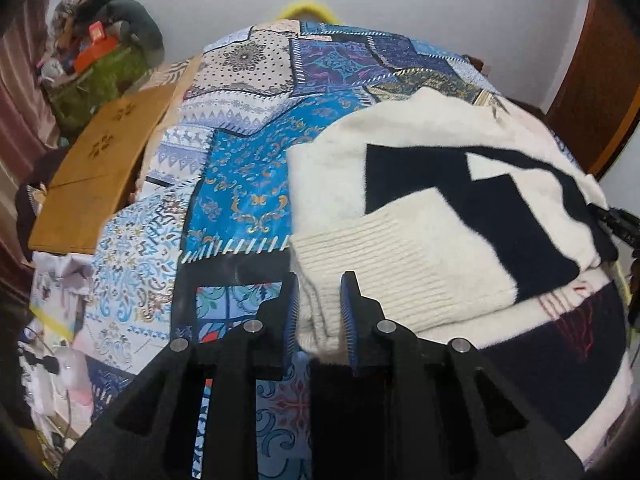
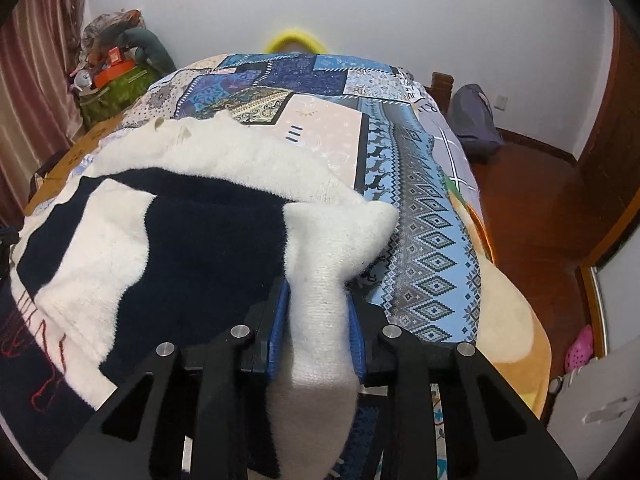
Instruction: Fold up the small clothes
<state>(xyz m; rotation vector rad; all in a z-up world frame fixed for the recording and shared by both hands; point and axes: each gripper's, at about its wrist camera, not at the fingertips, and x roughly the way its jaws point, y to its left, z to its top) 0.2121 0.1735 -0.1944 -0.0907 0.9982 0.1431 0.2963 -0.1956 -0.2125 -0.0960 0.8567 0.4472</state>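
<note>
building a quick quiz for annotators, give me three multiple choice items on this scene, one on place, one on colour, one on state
1. Where does the sweater lie?
A. on the patterned bed cover
B. on the wooden floor
C. on a chair

2. Which colours is the sweater?
A. red and grey
B. cream and dark navy
C. all green

3. What is the left tool doing?
A. hanging open over bare cover
B. gripping the cardboard box
C. shut on the sweater's ribbed edge

Answers: 1 A, it spreads across the cover; 2 B, dark blocks on cream knit; 3 C, cream ribbing sits pinched between its pads.
</note>
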